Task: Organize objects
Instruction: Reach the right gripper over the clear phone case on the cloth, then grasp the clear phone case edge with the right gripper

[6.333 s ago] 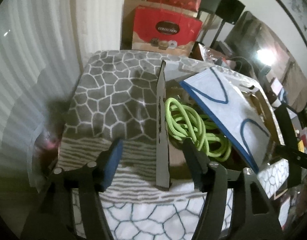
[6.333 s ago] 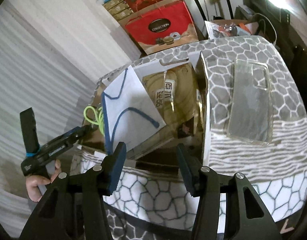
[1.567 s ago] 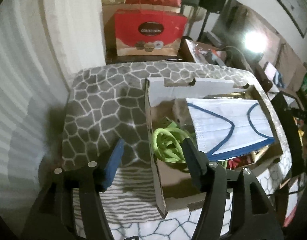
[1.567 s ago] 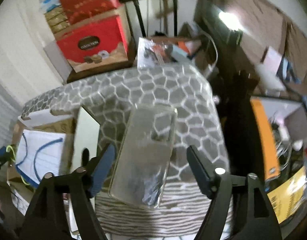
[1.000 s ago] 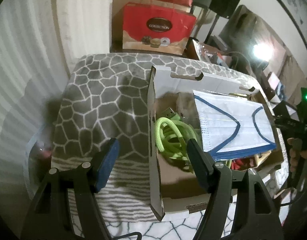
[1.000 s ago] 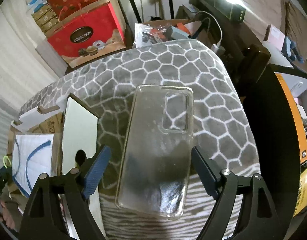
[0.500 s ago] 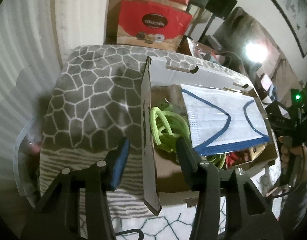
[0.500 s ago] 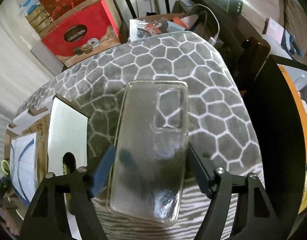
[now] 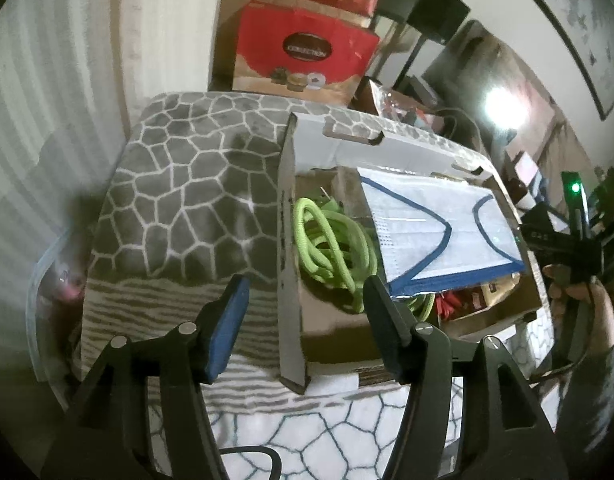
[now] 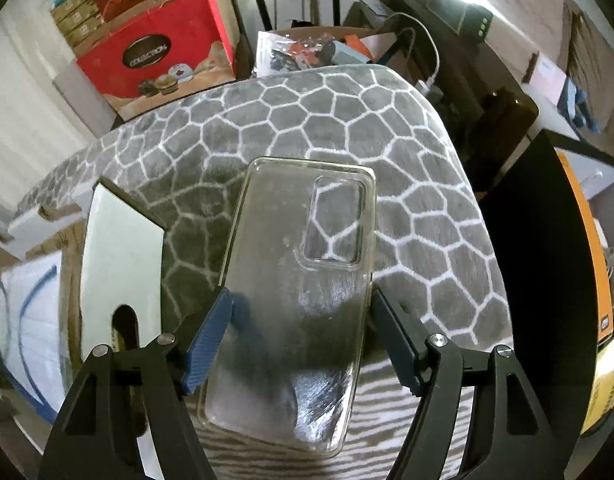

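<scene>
The right gripper straddled the clear phone case lying flat on the patterned blanket, fingertips at its edges, grip uncertain. The left gripper, jaws opening, straddled the cardboard box's upright flap without touching.

Clear phone case — transparent, camera cut-out at its far end, lying flat on the grey honeycomb-patterned blanket, just beside the box. Cardboard box — open, flaps upright; holds a coiled lime-green cord and a white, blue-edged face mask lying on top.
</scene>
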`<action>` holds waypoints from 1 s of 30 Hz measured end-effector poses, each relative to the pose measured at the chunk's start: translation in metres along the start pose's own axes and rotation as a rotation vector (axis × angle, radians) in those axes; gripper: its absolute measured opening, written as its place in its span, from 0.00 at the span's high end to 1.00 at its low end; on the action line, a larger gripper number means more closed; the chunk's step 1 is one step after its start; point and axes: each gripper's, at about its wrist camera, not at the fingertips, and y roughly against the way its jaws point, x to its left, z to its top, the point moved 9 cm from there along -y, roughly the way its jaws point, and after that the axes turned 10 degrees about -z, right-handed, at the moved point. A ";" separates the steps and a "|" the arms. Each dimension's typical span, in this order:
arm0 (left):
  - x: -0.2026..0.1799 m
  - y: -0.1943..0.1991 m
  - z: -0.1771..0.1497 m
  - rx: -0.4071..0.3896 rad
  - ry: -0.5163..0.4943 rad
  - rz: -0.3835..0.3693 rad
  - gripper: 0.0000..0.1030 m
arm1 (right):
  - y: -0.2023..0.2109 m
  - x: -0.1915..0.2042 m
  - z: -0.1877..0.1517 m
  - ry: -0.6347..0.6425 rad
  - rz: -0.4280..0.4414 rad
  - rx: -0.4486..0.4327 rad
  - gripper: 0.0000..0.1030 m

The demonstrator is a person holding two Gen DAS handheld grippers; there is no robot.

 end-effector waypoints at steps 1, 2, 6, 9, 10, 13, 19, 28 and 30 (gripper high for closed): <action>0.001 0.002 0.000 -0.006 0.008 -0.003 0.43 | 0.002 -0.001 0.000 -0.025 0.016 0.007 0.27; 0.002 0.004 0.001 -0.014 0.017 -0.008 0.43 | 0.004 -0.002 0.001 -0.047 0.036 0.012 0.24; 0.000 0.006 0.001 -0.018 0.015 -0.018 0.43 | 0.008 0.000 0.005 -0.079 0.063 0.009 0.18; -0.006 0.004 -0.003 -0.011 -0.001 -0.022 0.43 | 0.003 0.005 0.005 -0.058 0.045 0.021 0.15; -0.007 0.002 -0.004 -0.008 -0.004 -0.023 0.43 | 0.002 0.005 0.006 -0.067 0.053 0.010 0.15; -0.010 -0.003 -0.008 0.001 -0.009 -0.016 0.43 | 0.001 0.005 0.006 -0.072 0.063 0.011 0.15; -0.004 -0.007 -0.005 -0.003 0.002 0.009 0.56 | 0.001 0.003 0.004 -0.070 0.059 0.013 0.19; 0.000 -0.014 -0.010 0.018 -0.002 0.020 0.72 | 0.001 -0.003 0.003 -0.043 0.032 0.015 0.29; -0.001 -0.015 -0.010 0.021 -0.002 0.019 0.72 | 0.004 -0.002 0.003 -0.063 0.053 0.026 0.23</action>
